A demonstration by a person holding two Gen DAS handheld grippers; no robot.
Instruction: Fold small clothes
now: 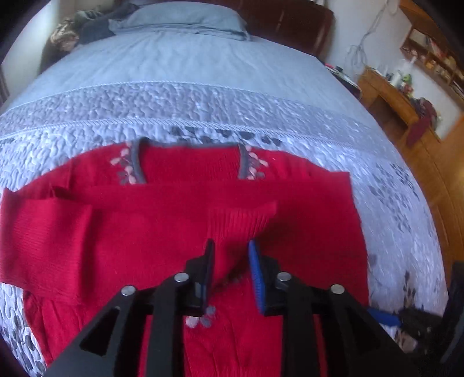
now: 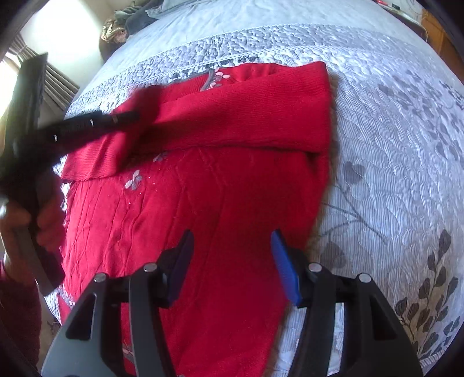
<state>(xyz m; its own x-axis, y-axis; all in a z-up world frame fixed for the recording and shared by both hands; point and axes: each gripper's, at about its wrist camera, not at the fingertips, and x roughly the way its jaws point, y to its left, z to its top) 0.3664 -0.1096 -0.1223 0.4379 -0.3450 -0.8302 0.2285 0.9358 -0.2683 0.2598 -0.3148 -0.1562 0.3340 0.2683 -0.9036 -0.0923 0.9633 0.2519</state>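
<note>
A red knitted sweater [image 1: 162,220] with a grey-trimmed neckline lies flat on the bed; it also shows in the right wrist view [image 2: 203,208]. Both sleeves are folded across its chest; the right sleeve [image 2: 237,116] lies crosswise with its cuff [image 1: 240,217] near the middle. My left gripper [image 1: 231,246] hovers open and empty just above the cuff; it shows from the side in the right wrist view [image 2: 127,117]. My right gripper [image 2: 232,236] is open and empty above the sweater's lower right part.
The bed has a grey-blue quilted cover [image 1: 203,104] with a leaf pattern and a pillow [image 1: 185,17] at the head. A wooden desk with clutter [image 1: 397,92] stands to the right. Dark clothes [image 1: 84,26] lie at the far left corner.
</note>
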